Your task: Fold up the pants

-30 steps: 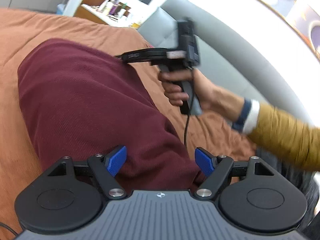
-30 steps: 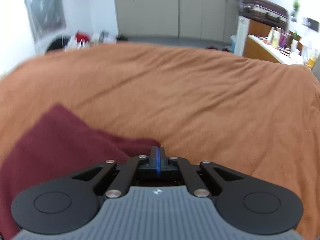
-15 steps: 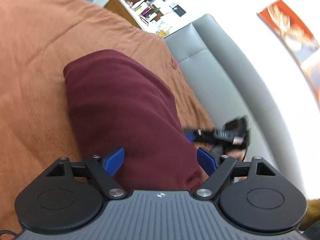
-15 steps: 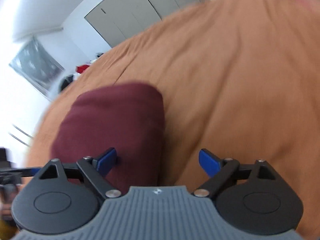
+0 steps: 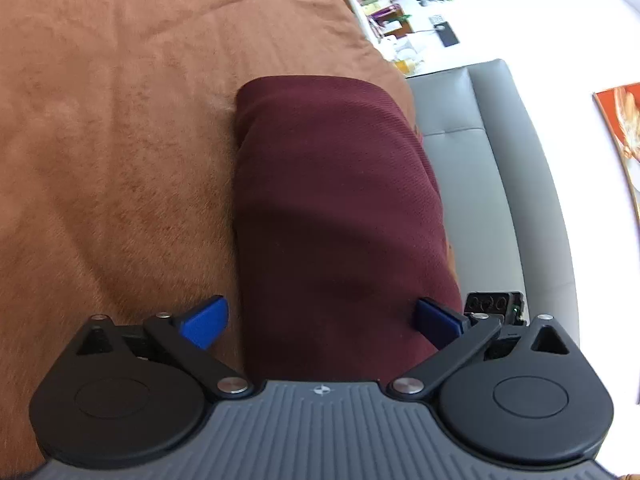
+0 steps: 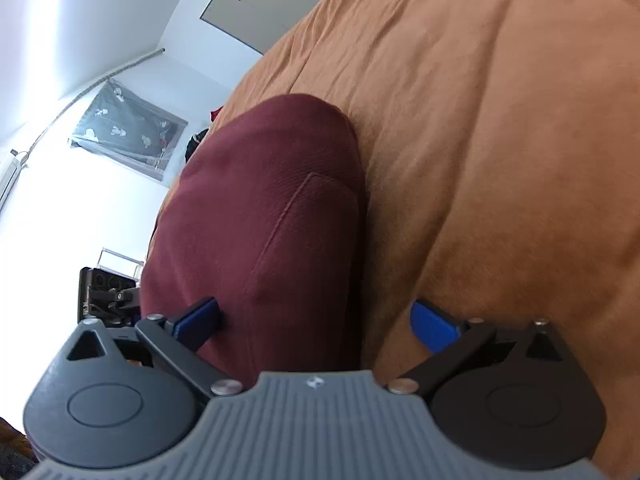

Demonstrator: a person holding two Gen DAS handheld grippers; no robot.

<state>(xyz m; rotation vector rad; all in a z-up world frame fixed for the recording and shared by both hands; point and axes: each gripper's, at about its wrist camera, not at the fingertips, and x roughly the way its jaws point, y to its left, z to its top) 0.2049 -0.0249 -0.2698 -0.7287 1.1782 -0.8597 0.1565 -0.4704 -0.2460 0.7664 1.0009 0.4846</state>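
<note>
The pants (image 5: pixel 336 216), already a thick soft dark-red bundle on the brown blanket (image 5: pixel 112 128), look light and floppy, so the left gripper (image 5: pixel 320 320) and right gripper (image 6: pixel 316 320), whose jaws have just been opening wide around its near end without pressing, should pinch all layers there.

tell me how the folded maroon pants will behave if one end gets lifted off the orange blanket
The maroon pants are probably floppy: the bundle has rounded, soft edges and sags into the orange blanket. Lifted at one end, the layers would likely droop and unfold. The ribbed knit looks grippy, so it should drag rather than slide on the fuzzy blanket.
</note>
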